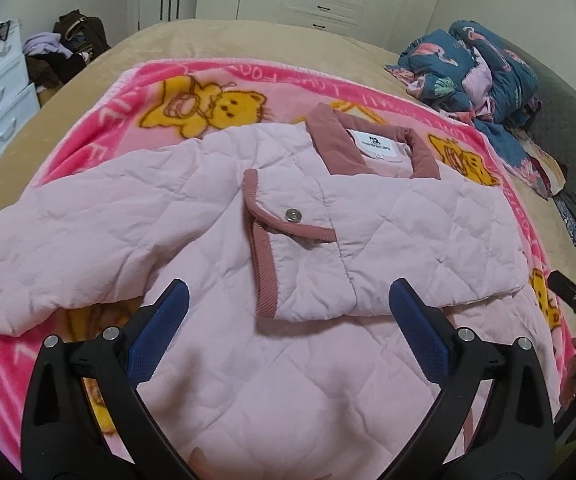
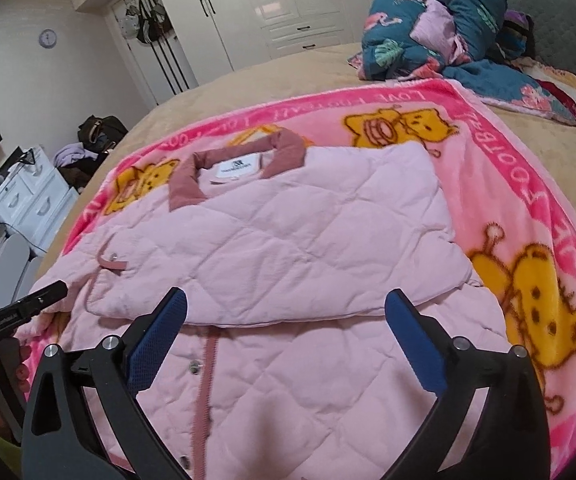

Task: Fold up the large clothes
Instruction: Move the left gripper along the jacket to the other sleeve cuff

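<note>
On the pink blanket [image 2: 527,168] spread under my jaws I can read words along the darker border: "LOVE" near the far edge, upside down from where I look, and "FOOTBALL" running down the right-hand border. The same border lettering shows in my left view, but there it is too bent and cut off to read. The white neck label [image 2: 235,168] sewn inside the jacket collar [image 2: 284,148] carries a small dark logo and a line of print, too small to make out.
</note>
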`<state>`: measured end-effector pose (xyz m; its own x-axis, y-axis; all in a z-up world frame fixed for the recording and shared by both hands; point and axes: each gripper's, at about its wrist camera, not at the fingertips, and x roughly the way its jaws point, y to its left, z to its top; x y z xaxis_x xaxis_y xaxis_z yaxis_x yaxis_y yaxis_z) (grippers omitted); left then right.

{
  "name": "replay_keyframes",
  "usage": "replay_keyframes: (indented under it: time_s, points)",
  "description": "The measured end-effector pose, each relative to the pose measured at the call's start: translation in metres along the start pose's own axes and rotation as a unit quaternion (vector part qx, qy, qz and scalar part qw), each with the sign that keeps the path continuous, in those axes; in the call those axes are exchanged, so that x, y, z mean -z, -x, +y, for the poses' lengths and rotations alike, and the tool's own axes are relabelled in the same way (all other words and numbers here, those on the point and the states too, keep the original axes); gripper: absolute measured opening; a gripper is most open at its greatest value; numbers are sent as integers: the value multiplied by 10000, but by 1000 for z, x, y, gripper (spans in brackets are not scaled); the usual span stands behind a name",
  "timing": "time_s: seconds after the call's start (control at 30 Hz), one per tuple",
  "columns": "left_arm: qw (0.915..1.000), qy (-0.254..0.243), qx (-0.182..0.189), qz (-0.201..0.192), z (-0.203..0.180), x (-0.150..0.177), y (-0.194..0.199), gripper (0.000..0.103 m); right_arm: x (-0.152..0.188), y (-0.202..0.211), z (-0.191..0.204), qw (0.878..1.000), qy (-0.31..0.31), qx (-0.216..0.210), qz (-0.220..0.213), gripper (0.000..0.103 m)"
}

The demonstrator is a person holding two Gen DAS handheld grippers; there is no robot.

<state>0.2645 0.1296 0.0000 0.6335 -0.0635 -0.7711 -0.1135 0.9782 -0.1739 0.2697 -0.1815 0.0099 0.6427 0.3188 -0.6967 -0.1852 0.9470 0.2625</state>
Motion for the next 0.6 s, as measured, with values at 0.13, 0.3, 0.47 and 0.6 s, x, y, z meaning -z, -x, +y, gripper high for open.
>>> replay_keyframes:
  time_s: [0.13,0.3,0.47,0.6]
  points:
    - [10000,86,-10,-32,8,4,11,94,0,9,14,9999,100,-58,-56,99]
    - [9998,182,9,-103,19,10,23,94,0,19,38,9995,223,-173,-165,99]
    - [9996,215,-86,-167,29,16,35,94,1,26,61,9986,397,-264,-208,99]
    - [9992,278,-149,-229,39,21,46,94,2,28,83,9977,542,-358,-204,99]
